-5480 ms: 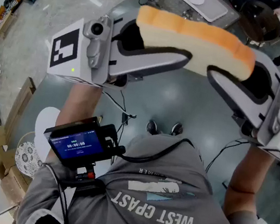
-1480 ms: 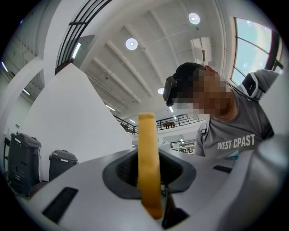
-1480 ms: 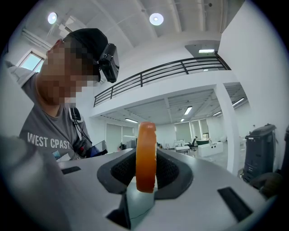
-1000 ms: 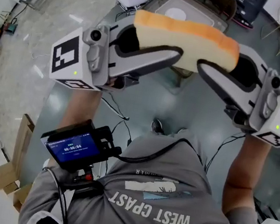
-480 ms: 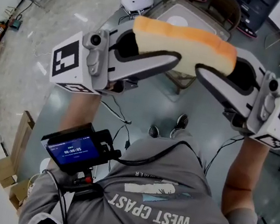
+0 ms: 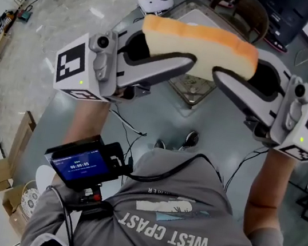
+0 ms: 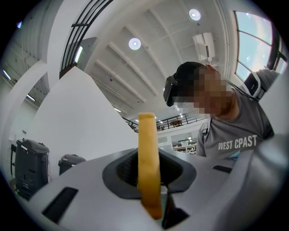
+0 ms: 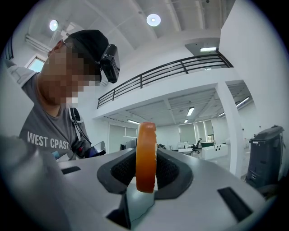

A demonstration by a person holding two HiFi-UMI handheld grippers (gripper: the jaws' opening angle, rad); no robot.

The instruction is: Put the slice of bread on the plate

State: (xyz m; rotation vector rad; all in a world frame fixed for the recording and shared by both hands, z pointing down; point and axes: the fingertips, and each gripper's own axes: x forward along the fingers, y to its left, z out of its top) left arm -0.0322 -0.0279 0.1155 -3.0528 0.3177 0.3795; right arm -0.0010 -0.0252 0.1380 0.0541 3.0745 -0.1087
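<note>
The slice of bread (image 6: pixel 199 40) hangs in the air in the upper middle of the head view, held level between both grippers. The left gripper (image 6: pixel 170 55) reaches in from the frame's left and the right gripper (image 6: pixel 232 68) from the right. Each has its jaws clamped on one end of the slice, which shows edge-on between the dark pads in both gripper views. Part of a square metal tray (image 6: pixel 191 88) shows just under the bread.
</note>
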